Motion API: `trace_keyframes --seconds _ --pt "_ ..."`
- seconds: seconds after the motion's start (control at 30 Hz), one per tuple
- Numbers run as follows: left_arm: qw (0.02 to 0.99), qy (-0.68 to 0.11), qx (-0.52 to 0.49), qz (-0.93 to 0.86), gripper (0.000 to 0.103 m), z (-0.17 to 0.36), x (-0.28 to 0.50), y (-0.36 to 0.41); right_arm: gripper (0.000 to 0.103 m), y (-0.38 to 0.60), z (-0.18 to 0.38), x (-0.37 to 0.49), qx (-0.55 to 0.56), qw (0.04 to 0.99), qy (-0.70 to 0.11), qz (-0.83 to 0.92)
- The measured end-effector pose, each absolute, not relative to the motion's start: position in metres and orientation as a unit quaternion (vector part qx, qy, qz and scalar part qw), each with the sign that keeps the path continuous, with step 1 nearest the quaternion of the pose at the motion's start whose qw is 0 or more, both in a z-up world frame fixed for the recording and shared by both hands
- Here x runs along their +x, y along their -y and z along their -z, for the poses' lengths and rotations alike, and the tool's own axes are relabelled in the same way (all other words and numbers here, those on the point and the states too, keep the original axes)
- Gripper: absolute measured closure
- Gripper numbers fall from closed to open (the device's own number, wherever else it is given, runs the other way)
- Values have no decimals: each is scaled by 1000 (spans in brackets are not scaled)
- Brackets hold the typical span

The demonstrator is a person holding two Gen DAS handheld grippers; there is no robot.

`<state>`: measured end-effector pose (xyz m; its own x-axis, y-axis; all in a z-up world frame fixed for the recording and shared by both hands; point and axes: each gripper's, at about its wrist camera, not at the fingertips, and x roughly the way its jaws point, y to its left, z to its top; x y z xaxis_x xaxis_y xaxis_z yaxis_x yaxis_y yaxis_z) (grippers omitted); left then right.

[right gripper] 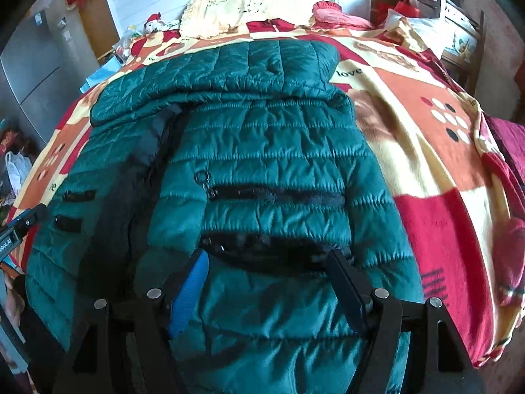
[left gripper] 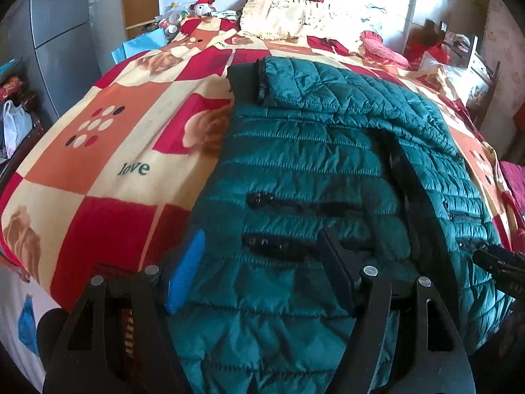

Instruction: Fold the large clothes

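Note:
A dark green quilted jacket (left gripper: 295, 151) lies front up on the bed, its black centre zipper (left gripper: 403, 180) running lengthwise. A sleeve (left gripper: 328, 82) is folded across its upper part. My left gripper (left gripper: 262, 262) hovers open over the jacket's left half near the black pocket zippers (left gripper: 279, 246), with fabric below its blue and black fingers. In the right wrist view my right gripper (right gripper: 267, 282) stands open over the jacket's (right gripper: 262, 151) right half, just below a pocket zipper (right gripper: 275, 249). Each gripper shows at the other view's edge: right gripper (left gripper: 498, 262), left gripper (right gripper: 19, 226).
The bed carries a red, orange and cream blanket (left gripper: 108, 151) with "love" printed on it. A cream pillow (left gripper: 282, 16) and a pink pillow (left gripper: 384, 49) lie at the head. A grey refrigerator (left gripper: 59, 32) and a white bag (left gripper: 14, 124) stand left of the bed.

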<state>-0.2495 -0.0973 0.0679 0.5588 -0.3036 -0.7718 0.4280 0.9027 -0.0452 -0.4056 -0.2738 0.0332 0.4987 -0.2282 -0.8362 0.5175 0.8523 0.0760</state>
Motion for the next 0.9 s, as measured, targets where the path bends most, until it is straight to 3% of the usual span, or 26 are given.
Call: trace_keyframes --seconds 0.6,0.9 --pt "872 -433 70 218 32 -65 -267 87 31 268 -32 -426 177 849 -448 217" --pt "852 -469 2 233 32 -58 -264 65 30 274 -33 -441 188 845 -449 221"
